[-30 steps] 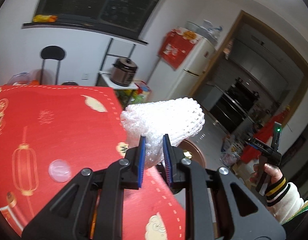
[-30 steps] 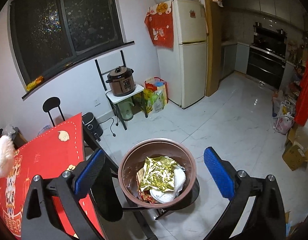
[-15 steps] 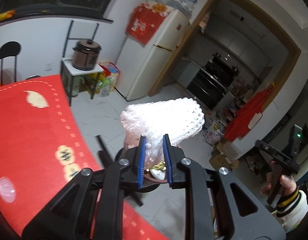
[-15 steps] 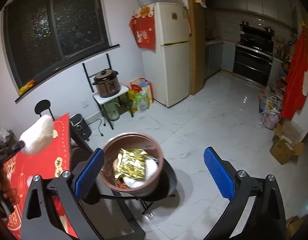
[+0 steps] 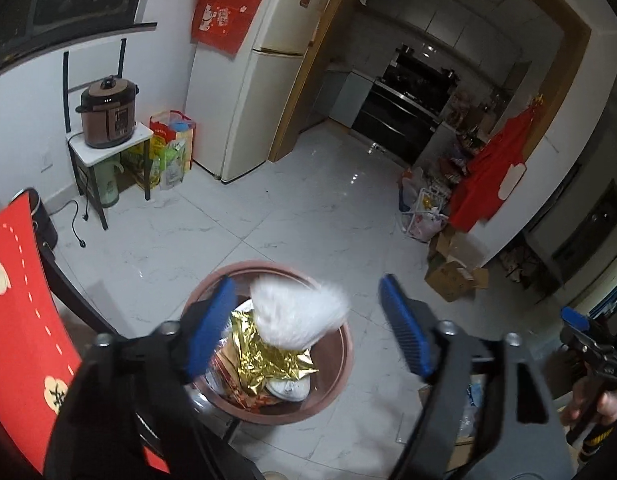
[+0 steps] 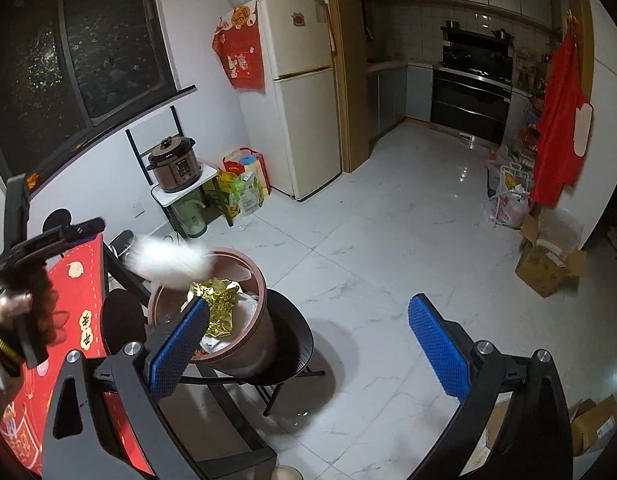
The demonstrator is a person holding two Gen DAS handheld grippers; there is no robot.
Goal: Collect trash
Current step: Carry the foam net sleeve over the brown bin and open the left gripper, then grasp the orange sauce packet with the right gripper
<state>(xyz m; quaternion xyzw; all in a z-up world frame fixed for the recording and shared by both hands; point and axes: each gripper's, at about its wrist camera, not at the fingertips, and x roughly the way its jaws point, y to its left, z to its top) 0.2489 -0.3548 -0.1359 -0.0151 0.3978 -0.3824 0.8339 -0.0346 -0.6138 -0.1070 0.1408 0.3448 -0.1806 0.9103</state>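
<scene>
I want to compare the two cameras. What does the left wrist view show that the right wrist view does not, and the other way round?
Only the left wrist view shows the open left gripper directly above the brown bin, and the right hand at the edge.

Only the right wrist view shows the dark window, the stool bearing the bin, the left hand, and the open right gripper.

Both show the white foam net blurred over the bin, gripped by nothing, the gold foil inside, the fridge, the pressure cooker and the red tablecloth.
</scene>
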